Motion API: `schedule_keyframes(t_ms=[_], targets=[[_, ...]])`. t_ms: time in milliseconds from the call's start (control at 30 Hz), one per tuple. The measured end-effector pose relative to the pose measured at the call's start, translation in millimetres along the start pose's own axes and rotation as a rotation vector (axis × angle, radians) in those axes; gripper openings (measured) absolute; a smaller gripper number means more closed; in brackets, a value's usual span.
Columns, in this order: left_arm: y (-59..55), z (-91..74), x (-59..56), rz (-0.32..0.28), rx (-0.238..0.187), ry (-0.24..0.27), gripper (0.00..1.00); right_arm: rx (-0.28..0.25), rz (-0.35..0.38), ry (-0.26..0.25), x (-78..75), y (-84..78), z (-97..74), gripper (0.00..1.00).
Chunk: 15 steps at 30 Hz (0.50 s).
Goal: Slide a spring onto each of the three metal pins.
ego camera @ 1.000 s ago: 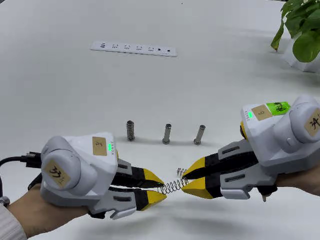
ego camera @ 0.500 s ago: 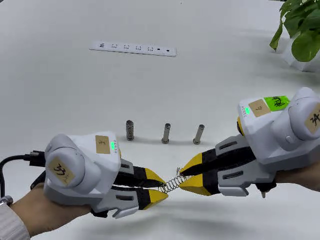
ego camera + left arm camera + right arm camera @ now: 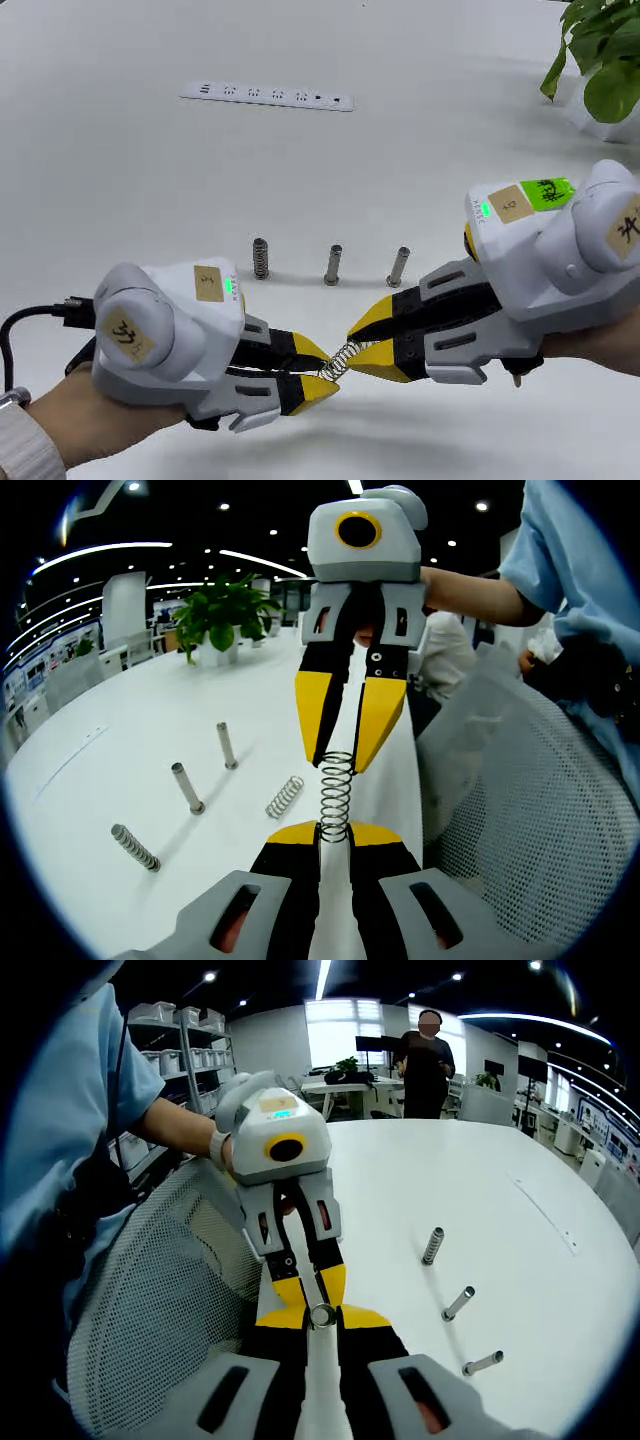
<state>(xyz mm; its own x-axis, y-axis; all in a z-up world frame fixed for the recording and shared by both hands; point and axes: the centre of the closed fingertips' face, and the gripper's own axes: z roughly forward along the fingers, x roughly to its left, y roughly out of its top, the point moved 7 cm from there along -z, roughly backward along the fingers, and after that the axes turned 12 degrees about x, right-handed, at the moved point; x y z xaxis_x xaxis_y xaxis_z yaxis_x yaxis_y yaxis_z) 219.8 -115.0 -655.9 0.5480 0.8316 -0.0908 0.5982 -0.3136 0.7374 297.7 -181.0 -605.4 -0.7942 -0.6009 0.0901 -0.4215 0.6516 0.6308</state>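
Observation:
A small steel spring (image 3: 340, 358) spans the two grippers above the table. My left gripper (image 3: 322, 378) is shut on its near end (image 3: 334, 825). My right gripper (image 3: 352, 346) has its yellow jaws pinched around the other end (image 3: 338, 758); in the right gripper view the spring (image 3: 321, 1314) shows end on between its tips. Three metal pins stand in a row beyond. The left pin (image 3: 261, 258) carries a spring; the middle pin (image 3: 333, 265) and right pin (image 3: 398, 267) are bare. One loose spring (image 3: 285, 796) lies on the table near the pins.
A white power strip (image 3: 268, 97) lies far back on the white table (image 3: 150, 190). A potted plant (image 3: 598, 60) stands at the back right. A mesh chair (image 3: 170, 1300) and a person (image 3: 427, 1060) are behind the table's edge.
My right gripper has moved left toward the left gripper, and the stretch of spring showing between them has become shorter. The pins have not moved.

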Motion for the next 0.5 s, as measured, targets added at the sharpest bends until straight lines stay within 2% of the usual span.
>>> schedule_keyframes(t_ms=[300,367,500], targets=[[1.9,1.7,-0.3,-0.005,-0.015,0.000,0.09,-0.001,-0.010,-0.004,-3.2,2.4,-1.4,0.11],[1.5,2.3,-0.3,-0.004,-0.014,0.000,0.09,-0.009,-0.017,0.002,-3.5,2.6,-2.7,0.05],[2.0,3.5,-0.7,-0.004,-0.021,-0.001,0.09,0.012,-0.029,-0.005,-4.9,1.3,-4.2,0.09]])
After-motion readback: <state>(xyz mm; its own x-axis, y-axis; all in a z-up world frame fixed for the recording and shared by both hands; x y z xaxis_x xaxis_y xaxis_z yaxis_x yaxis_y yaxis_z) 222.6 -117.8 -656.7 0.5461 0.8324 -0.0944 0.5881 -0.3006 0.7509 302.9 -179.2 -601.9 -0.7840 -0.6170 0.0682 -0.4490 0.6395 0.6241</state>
